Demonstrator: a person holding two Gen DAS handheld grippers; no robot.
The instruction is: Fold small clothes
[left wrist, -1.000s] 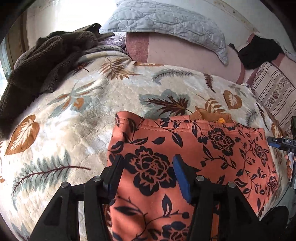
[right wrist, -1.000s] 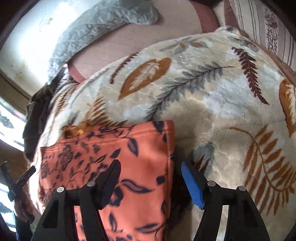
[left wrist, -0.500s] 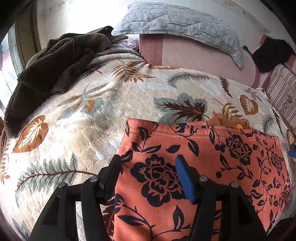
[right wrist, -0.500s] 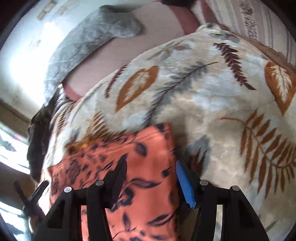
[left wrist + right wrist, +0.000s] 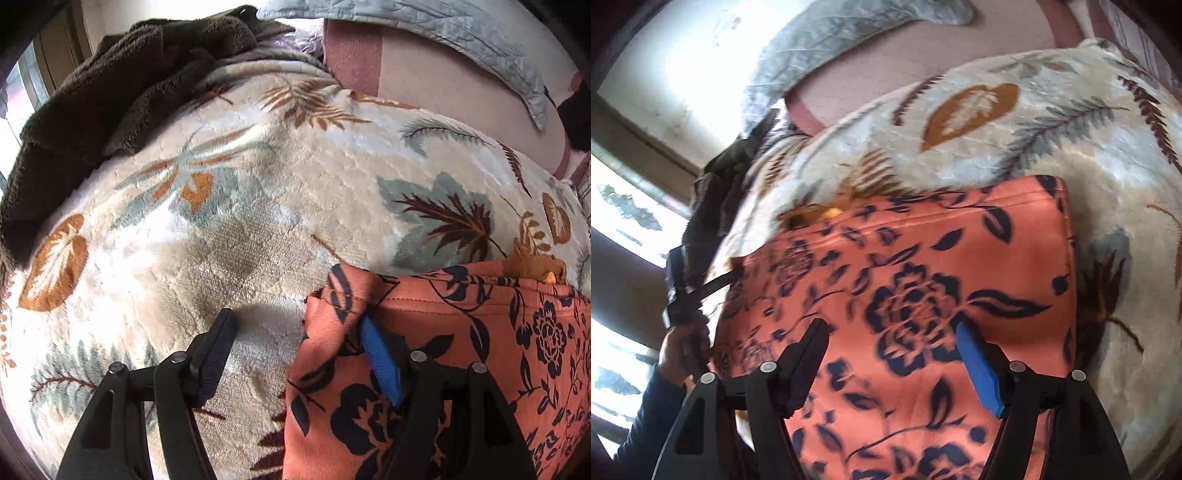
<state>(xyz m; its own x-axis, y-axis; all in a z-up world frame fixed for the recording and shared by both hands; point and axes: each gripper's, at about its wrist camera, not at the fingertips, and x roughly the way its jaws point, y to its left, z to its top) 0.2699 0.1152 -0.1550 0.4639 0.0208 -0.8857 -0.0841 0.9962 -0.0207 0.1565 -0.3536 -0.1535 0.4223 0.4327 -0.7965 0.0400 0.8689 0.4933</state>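
Orange floral garment (image 5: 461,369) flat on leaf-print blanket (image 5: 240,221). Left gripper (image 5: 299,354) wide open, straddling lifted left corner — nothing pinched. Right gripper (image 5: 892,354) open above cloth, empty. Step: taking hold. Next, likely: close on corner, fold across.

One orange garment printed with dark navy flowers (image 5: 480,350) is counted, lying near on one cream plush blanket patterned with leaves (image 5: 240,221). One small mustard-yellow cloth item (image 5: 535,264) is seen at its far edge. One dark brown fleece throw (image 5: 110,85) is counted far left, and one grey quilted pillow (image 5: 480,33) far right. Two black two-finger grippers are counted, the left gripper (image 5: 299,352) and the right gripper (image 5: 892,356).
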